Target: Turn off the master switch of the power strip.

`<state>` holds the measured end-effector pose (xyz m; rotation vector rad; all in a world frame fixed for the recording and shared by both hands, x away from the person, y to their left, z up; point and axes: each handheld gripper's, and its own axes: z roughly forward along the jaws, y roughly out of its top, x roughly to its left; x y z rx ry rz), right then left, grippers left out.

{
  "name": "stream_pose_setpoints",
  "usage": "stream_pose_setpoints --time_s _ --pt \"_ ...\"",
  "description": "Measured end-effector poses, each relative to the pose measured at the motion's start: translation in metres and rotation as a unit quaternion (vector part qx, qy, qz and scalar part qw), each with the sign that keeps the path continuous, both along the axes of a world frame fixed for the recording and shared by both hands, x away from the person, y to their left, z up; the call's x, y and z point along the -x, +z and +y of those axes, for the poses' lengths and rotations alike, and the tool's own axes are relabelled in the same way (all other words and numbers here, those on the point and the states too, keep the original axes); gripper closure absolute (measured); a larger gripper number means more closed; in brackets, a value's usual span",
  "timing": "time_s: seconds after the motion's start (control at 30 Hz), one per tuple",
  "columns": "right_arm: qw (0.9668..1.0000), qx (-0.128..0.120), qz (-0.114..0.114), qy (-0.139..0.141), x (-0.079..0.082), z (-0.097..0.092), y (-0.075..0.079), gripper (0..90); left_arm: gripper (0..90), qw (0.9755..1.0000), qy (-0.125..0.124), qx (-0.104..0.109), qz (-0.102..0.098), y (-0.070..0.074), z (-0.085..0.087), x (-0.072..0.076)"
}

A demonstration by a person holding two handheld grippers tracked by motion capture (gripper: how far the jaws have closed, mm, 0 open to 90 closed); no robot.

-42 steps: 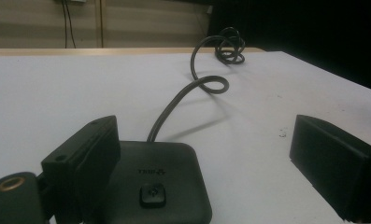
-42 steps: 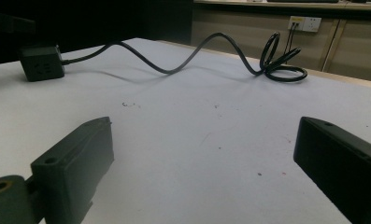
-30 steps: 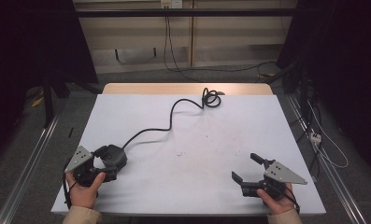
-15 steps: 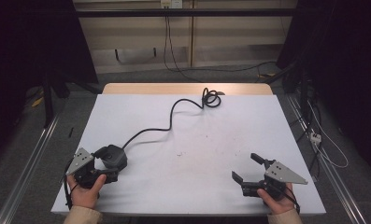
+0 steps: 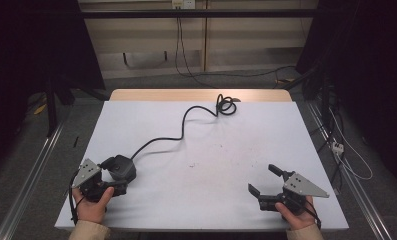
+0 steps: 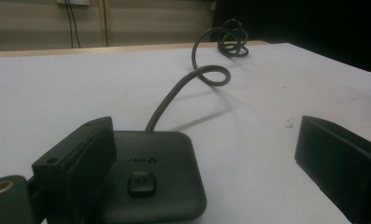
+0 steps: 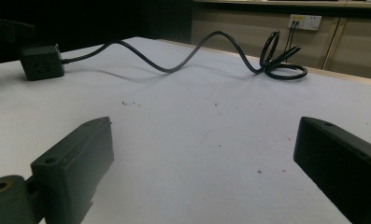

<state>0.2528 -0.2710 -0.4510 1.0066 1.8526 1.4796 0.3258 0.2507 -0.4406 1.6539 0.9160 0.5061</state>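
Observation:
A black square power box [image 5: 122, 168] with a small button on top lies near the table's front left corner. Its black cable [image 5: 182, 131] snakes toward the far edge and ends in a loose coil [image 5: 226, 105]. My left gripper [image 5: 117, 176] is open, its jaws on either side of the box. In the left gripper view the box [image 6: 151, 176] sits close against the left-hand jaw, with a wide gap to the other. My right gripper [image 5: 261, 178] stands open over bare table at the front right, holding nothing. The right gripper view shows the box [image 7: 42, 61] and the coil [image 7: 282, 66] far off.
The white tabletop [image 5: 246, 145] has a wooden strip along its far edge. Metal rails run along the floor at both sides. Loose cables [image 5: 348, 160] lie on the floor at the right. A wall socket [image 7: 303, 21] sits behind the table.

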Motion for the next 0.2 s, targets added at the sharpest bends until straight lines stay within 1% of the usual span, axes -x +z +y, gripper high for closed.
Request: stream_pose_setpoints --time_s 0.2 --pt "1.0000 0.002 0.001 0.000 -0.0006 -0.0002 -0.0007 4.5 5.2 1.0000 -0.001 -0.001 0.000 0.0003 -0.0004 -0.0003"
